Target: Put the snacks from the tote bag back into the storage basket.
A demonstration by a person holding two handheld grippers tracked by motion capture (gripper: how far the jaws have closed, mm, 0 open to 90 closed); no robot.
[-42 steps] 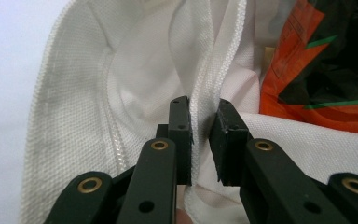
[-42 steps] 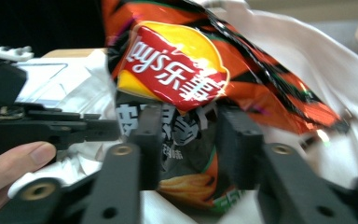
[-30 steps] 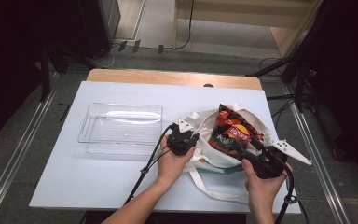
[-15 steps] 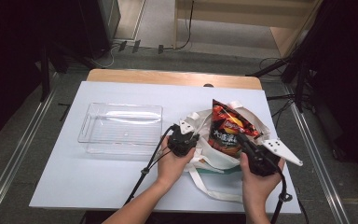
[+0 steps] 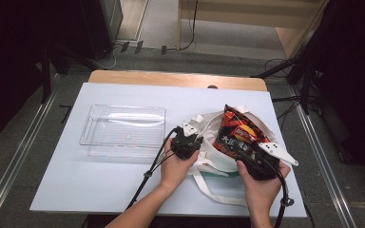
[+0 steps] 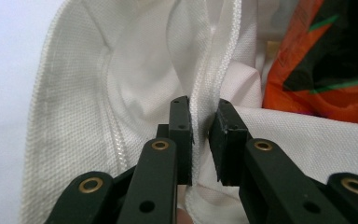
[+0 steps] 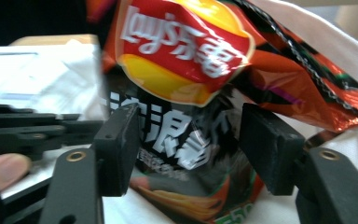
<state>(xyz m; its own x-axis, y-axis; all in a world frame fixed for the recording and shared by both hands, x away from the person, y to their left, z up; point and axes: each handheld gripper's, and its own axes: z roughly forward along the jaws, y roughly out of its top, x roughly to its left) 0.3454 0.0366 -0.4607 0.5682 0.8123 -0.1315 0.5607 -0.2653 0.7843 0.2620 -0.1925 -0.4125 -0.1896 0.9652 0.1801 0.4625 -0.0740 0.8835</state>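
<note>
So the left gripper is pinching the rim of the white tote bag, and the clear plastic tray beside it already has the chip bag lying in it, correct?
Not quite. The left gripper does pinch the rim of the white tote bag, but the clear plastic tray holds nothing. The high view shows the chip bag standing in the tote's mouth, and the right gripper view shows it between the right gripper's fingers.

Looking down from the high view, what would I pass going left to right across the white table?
Clear plastic tray → left gripper pinching the white cloth bag's rim → red and black crisp packet standing in the bag → right gripper at the packet.
</note>
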